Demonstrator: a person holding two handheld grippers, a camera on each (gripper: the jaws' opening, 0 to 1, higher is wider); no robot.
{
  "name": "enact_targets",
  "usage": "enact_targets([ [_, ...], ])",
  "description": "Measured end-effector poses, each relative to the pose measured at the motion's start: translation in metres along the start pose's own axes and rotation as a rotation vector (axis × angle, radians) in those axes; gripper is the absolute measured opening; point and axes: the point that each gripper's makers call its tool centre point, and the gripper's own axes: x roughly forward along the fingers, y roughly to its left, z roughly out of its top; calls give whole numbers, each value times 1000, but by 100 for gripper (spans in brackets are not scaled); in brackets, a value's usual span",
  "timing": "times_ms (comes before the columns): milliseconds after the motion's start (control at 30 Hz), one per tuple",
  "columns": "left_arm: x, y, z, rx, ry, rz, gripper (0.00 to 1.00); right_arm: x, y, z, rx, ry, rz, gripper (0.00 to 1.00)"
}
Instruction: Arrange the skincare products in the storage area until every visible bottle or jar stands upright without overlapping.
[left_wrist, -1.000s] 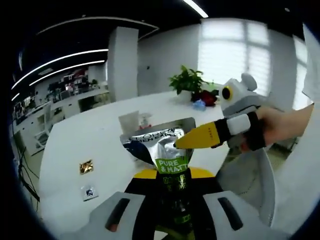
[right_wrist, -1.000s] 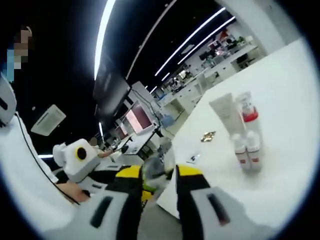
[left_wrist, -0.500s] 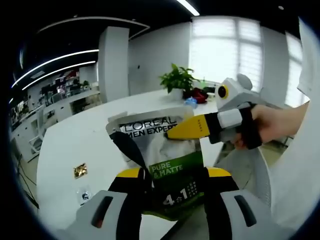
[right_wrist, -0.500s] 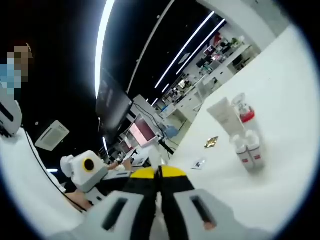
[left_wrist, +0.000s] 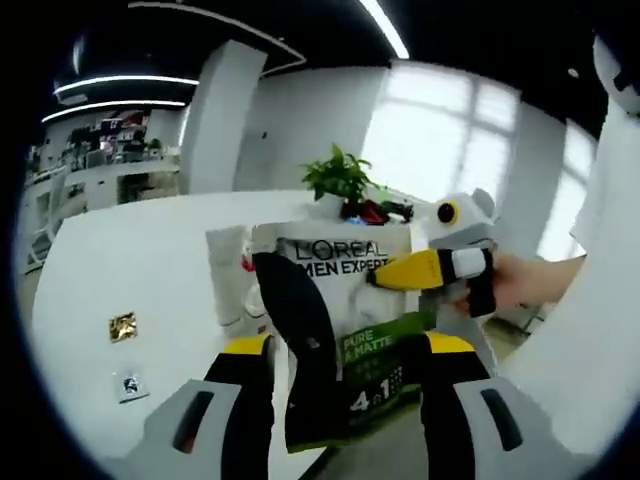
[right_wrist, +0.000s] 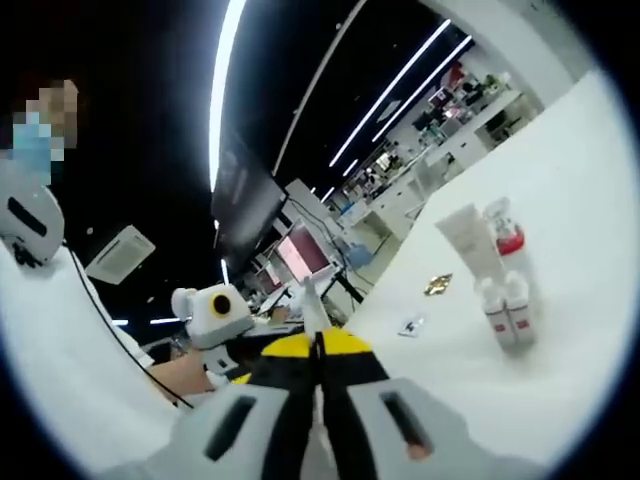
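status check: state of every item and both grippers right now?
L'Oreal tube: held off the table, flat end up, gripped by both grippers.
Left gripper: shut on the tube's lower part.
Right gripper: shut on the tube's top edge.
White tube: upright on table.
Red-collared bottle: upright.
Two small white bottles: upright, side by side.
Gold sachet: lying flat.

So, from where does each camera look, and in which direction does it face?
Left gripper view: rides the left gripper, facing the L'Oreal tube it holds and the white table; a hand shows.
Right gripper view: rides the right gripper, facing along the table's bottles; a hand shows.
Shared: tube, table, bottles, sachet.
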Motion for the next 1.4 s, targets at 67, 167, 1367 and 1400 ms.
enact_targets([
  [67,1,-4,5,-30,-23,-46,52,-1,8,4,-6,-4,39,1],
  [167,0,-8,10,-57,-43,-100,50,-3,15,12,-27,-3,77,1],
  [1367,-36,-18,67,-364,-252,-268,0,0,16,3,51,-63,129,23],
  [1400,-36,-14,68,-391,-259,-271,0,0,15,3,63,-71,128,23],
])
